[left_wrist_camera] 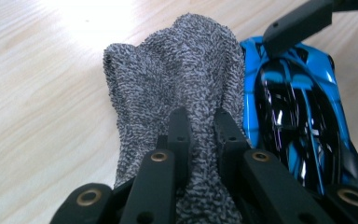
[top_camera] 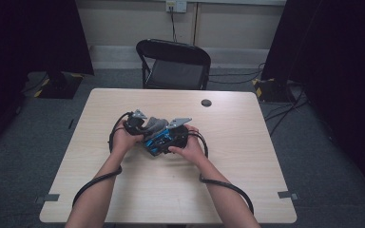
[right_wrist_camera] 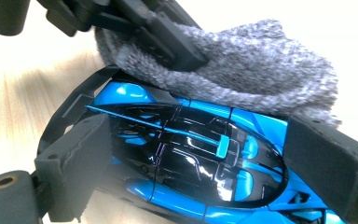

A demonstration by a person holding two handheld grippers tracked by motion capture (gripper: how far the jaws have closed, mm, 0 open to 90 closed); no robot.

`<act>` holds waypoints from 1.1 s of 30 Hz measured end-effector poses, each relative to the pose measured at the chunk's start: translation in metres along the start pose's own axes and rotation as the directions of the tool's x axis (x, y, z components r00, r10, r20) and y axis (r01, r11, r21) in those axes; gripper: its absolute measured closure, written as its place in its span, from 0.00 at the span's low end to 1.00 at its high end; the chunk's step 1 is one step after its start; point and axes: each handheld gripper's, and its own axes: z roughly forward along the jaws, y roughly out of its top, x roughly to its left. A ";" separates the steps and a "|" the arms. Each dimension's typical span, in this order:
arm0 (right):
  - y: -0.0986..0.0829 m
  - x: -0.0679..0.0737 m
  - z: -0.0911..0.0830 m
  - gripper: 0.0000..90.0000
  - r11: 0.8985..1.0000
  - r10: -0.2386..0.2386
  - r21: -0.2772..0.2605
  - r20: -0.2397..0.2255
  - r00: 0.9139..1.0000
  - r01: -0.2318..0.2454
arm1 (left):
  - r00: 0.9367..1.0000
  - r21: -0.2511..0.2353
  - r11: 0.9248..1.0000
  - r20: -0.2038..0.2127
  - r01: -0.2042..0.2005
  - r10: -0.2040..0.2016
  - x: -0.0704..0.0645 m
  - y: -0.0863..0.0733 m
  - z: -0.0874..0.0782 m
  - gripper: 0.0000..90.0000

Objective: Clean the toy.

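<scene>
A glossy blue and black toy car lies at the middle of the table. My right gripper is shut on it, one pad pressing each side of the body. A grey knitted cloth is bunched against the car, and my left gripper is shut on its near end. From above, both hands meet over the car, with the left gripper and the cloth on its far left side and the right gripper to its right.
A black folding chair stands just past the table's far edge. A small dark round disc lies on the table's far right part. Cables trail from both grippers over the near edge. Dark curtains and floor cables flank the table.
</scene>
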 end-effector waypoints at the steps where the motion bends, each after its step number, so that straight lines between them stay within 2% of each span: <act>1: 0.000 0.000 0.000 0.09 1.000 0.000 0.000 0.000 1.000 0.000 | 1.000 -0.001 1.000 -0.001 -0.001 0.001 0.001 -0.002 -0.002 0.89; 5: 0.000 0.000 0.000 0.09 1.000 0.000 0.000 0.000 1.000 0.000 | 1.000 0.015 1.000 0.015 0.002 -0.002 0.004 -0.008 -0.012 0.89; 8: 0.000 0.000 0.000 0.09 1.000 -0.001 0.001 0.000 1.000 0.001 | 1.000 0.012 1.000 0.017 -0.002 0.002 0.004 -0.011 -0.017 0.89; 18: 0.001 0.001 0.000 0.09 1.000 -0.001 0.002 0.001 1.000 0.001 | 0.999 0.006 1.000 0.032 0.023 -0.024 0.002 -0.027 -0.032 0.89; 33: 0.002 0.001 0.001 0.09 1.000 -0.005 0.011 0.000 1.000 0.005 | 0.999 -0.004 0.999 0.033 0.035 -0.035 0.001 -0.047 -0.058 0.90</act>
